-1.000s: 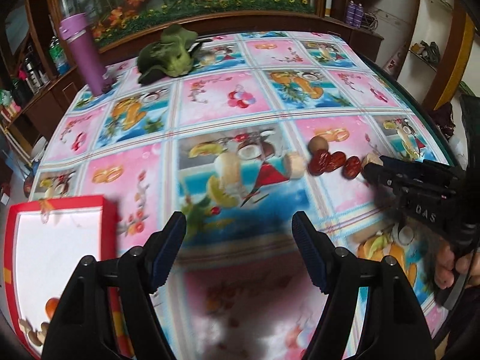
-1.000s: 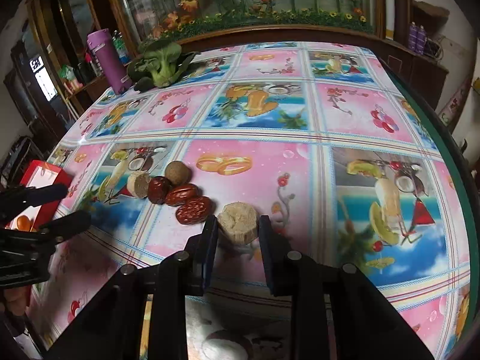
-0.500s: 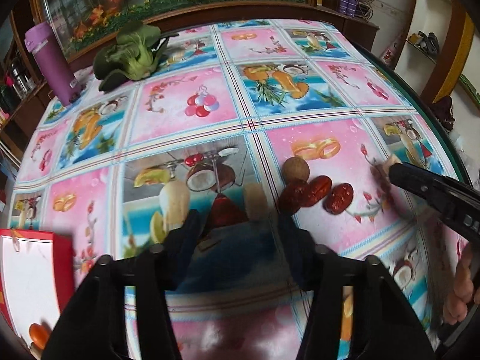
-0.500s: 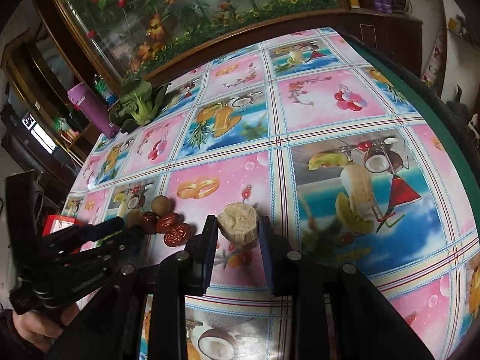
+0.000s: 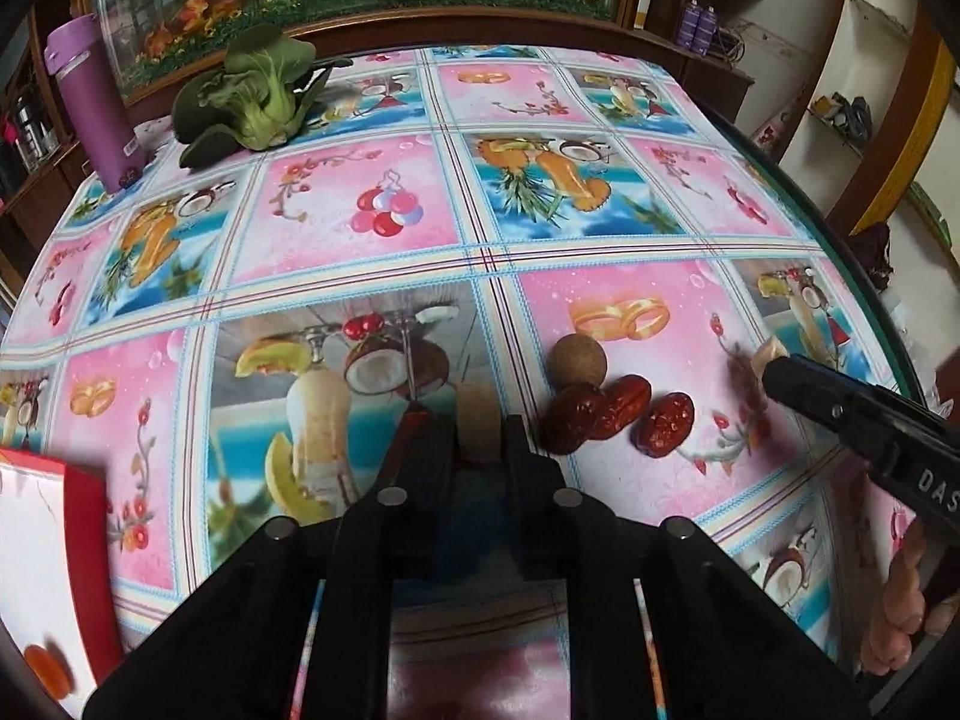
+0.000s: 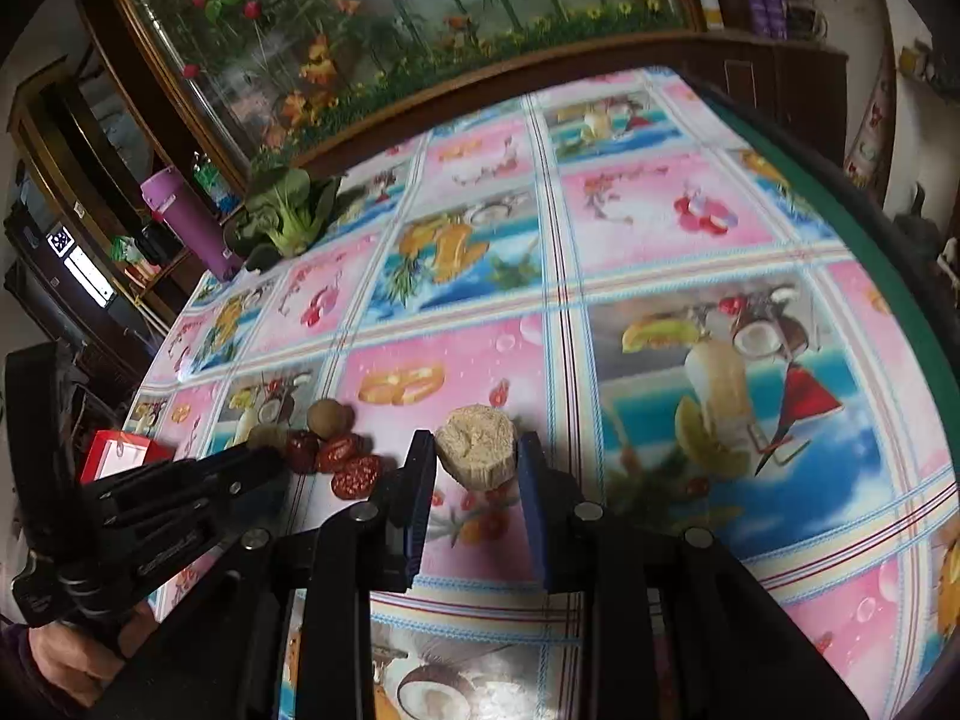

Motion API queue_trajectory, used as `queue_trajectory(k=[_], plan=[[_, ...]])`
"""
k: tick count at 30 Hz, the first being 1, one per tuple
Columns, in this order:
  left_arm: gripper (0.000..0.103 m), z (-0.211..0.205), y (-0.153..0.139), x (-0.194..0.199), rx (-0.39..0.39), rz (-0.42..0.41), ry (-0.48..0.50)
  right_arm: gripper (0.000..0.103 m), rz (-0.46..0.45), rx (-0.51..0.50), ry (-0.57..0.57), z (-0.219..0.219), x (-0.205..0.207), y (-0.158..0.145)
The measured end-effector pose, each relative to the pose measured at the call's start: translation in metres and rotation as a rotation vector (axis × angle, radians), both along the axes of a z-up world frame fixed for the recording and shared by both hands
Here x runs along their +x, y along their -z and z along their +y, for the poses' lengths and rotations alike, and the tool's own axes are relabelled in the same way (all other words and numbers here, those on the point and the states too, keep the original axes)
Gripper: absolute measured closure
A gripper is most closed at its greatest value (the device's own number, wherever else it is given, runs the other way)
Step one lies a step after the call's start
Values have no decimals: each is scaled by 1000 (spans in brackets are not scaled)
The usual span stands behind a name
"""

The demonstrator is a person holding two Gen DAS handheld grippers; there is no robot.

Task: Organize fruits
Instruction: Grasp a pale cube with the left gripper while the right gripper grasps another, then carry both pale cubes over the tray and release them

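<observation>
Fruit-print cloth covers the bench (image 5: 360,228). Left hand-held gripper (image 5: 480,438) points forward, clamped on a pale chunk (image 5: 477,420). Right hand-held gripper (image 6: 477,480) clamps a beige chunk (image 6: 477,447), raised. Beyond: three red dates (image 5: 618,414), a brown round fruit (image 5: 577,361); far back, bok choy (image 5: 258,96).

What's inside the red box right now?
In the left wrist view the red box shows one orange fruit on its white lining near the bottom corner. The rest runs off frame, so other contents stay unseen.
</observation>
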State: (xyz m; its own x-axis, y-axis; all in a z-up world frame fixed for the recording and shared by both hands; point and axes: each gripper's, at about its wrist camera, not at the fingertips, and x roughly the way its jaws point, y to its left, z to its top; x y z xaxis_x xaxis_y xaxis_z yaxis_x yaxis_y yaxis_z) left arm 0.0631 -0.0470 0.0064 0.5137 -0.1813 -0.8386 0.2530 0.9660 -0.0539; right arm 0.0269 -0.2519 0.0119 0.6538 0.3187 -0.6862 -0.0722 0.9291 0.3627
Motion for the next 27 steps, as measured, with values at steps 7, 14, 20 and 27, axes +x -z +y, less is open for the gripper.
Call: queue_trajectory(k=[7,14,20,27], plan=[[87,25,-25,-35,-25,-66,-31,76,-63,-41,-14,11,-8,-8],[87,87,-59,-99,-24,-151,-89,77,-71,44,-135,71,-26,-25],[87,170,-81,-136,-9,-200,-213,77,-83,50,-381,189,-39,-49],[86,263,-92,-153,45,-229,-341,77,-43,18,-581,313,-43,-54]])
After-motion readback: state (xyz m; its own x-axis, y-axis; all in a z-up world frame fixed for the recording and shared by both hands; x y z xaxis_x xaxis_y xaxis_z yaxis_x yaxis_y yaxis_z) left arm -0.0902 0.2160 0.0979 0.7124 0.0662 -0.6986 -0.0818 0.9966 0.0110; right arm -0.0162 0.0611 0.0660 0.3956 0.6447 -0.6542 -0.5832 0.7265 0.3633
